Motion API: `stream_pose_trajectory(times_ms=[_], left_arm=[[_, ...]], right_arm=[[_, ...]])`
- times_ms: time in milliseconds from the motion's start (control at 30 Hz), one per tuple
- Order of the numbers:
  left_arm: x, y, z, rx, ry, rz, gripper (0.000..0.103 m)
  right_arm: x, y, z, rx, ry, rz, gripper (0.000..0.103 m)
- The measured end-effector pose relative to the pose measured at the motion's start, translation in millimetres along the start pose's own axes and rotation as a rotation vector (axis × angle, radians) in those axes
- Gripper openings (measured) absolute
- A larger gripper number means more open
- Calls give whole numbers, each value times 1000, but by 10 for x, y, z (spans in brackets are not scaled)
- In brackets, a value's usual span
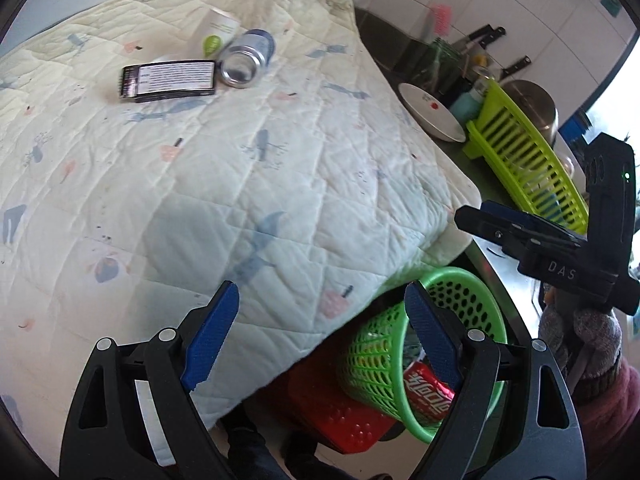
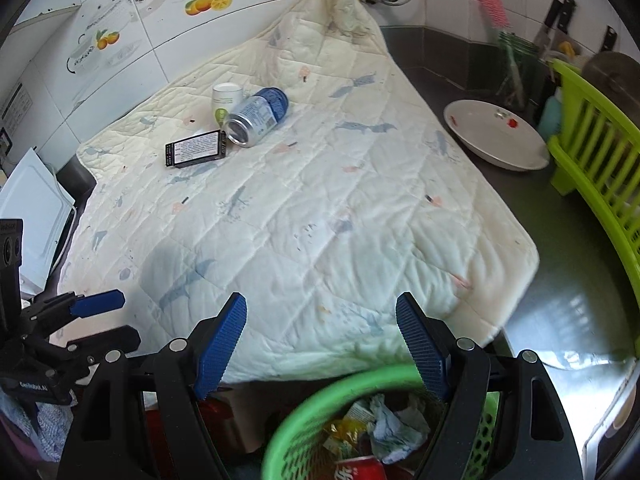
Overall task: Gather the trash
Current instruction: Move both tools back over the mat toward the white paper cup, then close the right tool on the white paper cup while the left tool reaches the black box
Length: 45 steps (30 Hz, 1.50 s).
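Observation:
A black box with a white label, a silver-and-blue can lying on its side and a white cup sit together on the far part of a cream quilted cloth. They also show in the left wrist view: box, can, cup. A green mesh basket below the cloth's near edge holds crumpled wrappers and a red can. My left gripper and right gripper both hang open and empty over the cloth's near edge, by the basket.
A white bowl and a lime-green dish rack stand on the dark counter to the right, with knives and utensils behind. A red object lies under the counter beside the basket. A white board leans at the left.

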State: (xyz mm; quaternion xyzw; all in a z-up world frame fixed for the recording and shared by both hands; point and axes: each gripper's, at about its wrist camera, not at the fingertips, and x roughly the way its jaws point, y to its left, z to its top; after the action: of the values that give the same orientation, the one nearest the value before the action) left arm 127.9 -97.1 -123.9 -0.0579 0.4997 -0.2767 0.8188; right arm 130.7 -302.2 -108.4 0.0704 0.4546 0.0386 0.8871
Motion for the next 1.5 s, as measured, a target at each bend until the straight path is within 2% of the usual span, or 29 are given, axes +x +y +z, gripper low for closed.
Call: stream_pose_trajectory(times_ms=[400, 667, 867, 1233, 1500], left_arm=[[-65, 604, 159, -73, -15, 47, 84], [-76, 951, 267, -97, -19, 67, 84], [-70, 1217, 353, -118, -18, 76, 84], [-60, 1561, 430, -146, -16, 89, 84], [-94, 1724, 458, -149, -17, 104, 84]], right_arm=[[628, 502, 819, -15, 35, 81, 74], [1116, 764, 1440, -4, 59, 97, 74], [1436, 946, 1897, 5, 48, 133, 74], [1895, 1217, 2527, -41, 40, 141, 74], [2244, 1202, 2777, 8, 76, 174, 74]])
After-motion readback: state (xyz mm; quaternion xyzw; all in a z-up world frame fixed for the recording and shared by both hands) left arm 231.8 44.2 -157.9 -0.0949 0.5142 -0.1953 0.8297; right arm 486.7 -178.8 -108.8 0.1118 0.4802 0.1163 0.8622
